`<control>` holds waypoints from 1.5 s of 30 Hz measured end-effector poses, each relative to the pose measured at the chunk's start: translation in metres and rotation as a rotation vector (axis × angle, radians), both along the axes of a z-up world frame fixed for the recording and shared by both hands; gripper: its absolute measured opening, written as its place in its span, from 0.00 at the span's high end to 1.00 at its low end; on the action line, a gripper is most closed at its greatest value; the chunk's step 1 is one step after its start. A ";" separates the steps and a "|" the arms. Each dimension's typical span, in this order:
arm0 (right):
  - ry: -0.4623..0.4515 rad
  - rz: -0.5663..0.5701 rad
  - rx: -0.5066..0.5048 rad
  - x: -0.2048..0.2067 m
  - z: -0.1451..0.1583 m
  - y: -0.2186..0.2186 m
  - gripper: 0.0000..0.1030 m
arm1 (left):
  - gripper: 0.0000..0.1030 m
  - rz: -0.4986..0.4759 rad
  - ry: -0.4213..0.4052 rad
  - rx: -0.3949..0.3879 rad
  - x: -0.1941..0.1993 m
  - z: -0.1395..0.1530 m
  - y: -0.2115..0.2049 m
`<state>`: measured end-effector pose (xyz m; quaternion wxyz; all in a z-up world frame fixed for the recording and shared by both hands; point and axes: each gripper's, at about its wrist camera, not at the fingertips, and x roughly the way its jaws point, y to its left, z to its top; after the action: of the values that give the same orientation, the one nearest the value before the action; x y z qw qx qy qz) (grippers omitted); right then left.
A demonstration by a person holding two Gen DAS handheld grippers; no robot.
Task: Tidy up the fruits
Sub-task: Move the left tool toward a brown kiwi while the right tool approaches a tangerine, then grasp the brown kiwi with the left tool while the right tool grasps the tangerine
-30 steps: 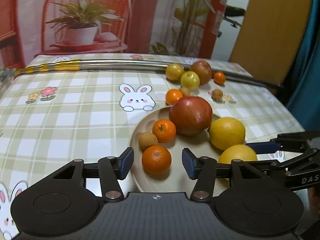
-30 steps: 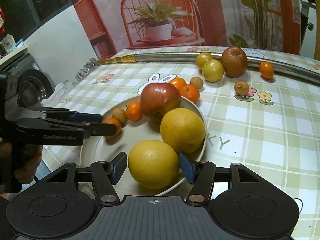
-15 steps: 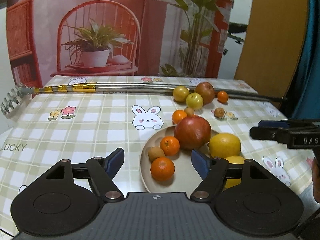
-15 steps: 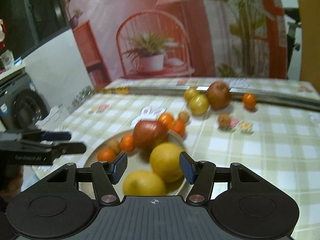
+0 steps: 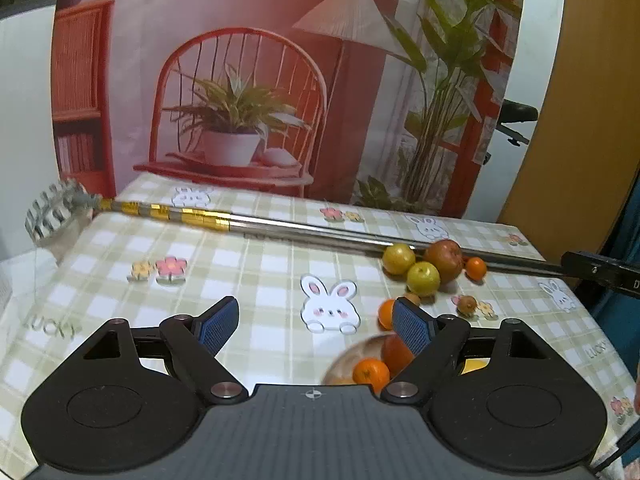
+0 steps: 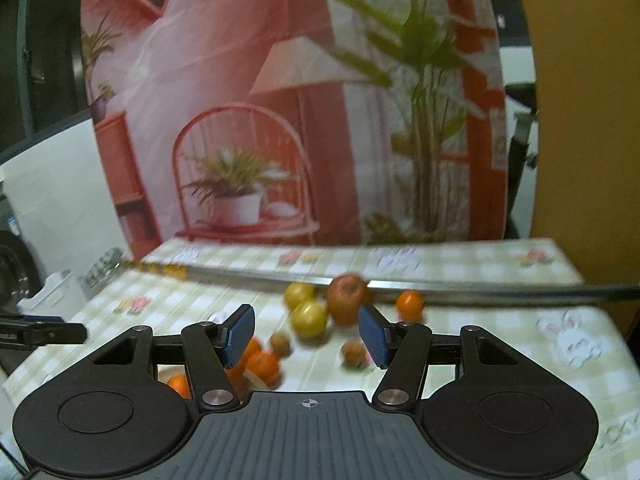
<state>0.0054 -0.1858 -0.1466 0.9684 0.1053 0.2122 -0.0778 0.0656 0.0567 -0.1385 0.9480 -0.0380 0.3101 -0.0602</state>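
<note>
My left gripper (image 5: 316,322) and right gripper (image 6: 306,332): matte black linkage arms, silver pivot screws, blue ribbed pads (image 5: 218,326), round recessed side discs, a ribbed dark grey base plate bearing a small white crosshair mark.

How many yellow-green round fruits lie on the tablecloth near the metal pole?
2. One yellow-green fruit lies against the metal pole; the other sits just in front, touching the reddish apple. None seems hidden there.

You saw glossy checked tablecloth (image 5: 256,264), shiny metal pole (image 5: 304,228) at far edge, matt ribbed black plastic gripper housing (image 5: 312,432), smooth-skinned oranges (image 5: 370,374).
</note>
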 end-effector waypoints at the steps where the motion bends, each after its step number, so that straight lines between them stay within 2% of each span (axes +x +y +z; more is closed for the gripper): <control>1: -0.003 -0.007 -0.008 0.002 0.002 -0.002 0.47 | 0.17 -0.002 0.003 0.012 0.003 0.001 -0.002; 6: 0.012 -0.025 -0.031 0.016 0.001 -0.012 0.47 | 0.18 -0.025 0.027 0.073 0.021 0.002 -0.015; 9: 0.032 -0.010 -0.038 0.024 -0.005 -0.013 0.47 | 0.23 -0.061 0.046 0.103 0.037 -0.001 -0.026; 14: 0.040 -0.004 -0.055 0.035 -0.015 -0.016 0.48 | 0.29 -0.152 0.113 0.088 0.070 -0.010 -0.046; 18: 0.052 0.003 -0.026 0.044 -0.020 -0.028 0.47 | 0.34 -0.235 0.180 0.096 0.100 -0.020 -0.066; 22: 0.077 -0.006 -0.019 0.053 -0.027 -0.039 0.47 | 0.43 -0.299 0.238 0.098 0.126 -0.037 -0.083; 24: 0.093 -0.014 -0.010 0.057 -0.034 -0.046 0.47 | 0.44 -0.360 0.293 0.091 0.142 -0.050 -0.091; 26: 0.098 -0.018 0.010 0.058 -0.040 -0.051 0.47 | 0.53 -0.405 0.339 0.082 0.153 -0.062 -0.097; 32: 0.117 -0.063 0.006 0.056 -0.057 -0.058 0.47 | 0.56 -0.441 0.396 0.156 0.178 -0.089 -0.116; 35: 0.137 -0.080 0.012 0.058 -0.064 -0.060 0.47 | 0.56 -0.434 0.419 0.149 0.189 -0.099 -0.119; 39: 0.141 -0.065 0.048 0.057 -0.071 -0.062 0.47 | 0.56 -0.441 0.409 0.160 0.193 -0.105 -0.126; 44: 0.134 -0.059 0.077 0.056 -0.076 -0.065 0.47 | 0.72 -0.436 0.421 0.172 0.198 -0.111 -0.130; 45: 0.131 -0.056 0.081 0.056 -0.076 -0.066 0.47 | 0.72 -0.435 0.418 0.172 0.198 -0.112 -0.131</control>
<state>0.0615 -0.2522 -0.2227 0.9448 0.1451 0.2751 -0.1030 0.2635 -0.0744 -0.2501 0.8283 0.0981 0.5031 -0.2262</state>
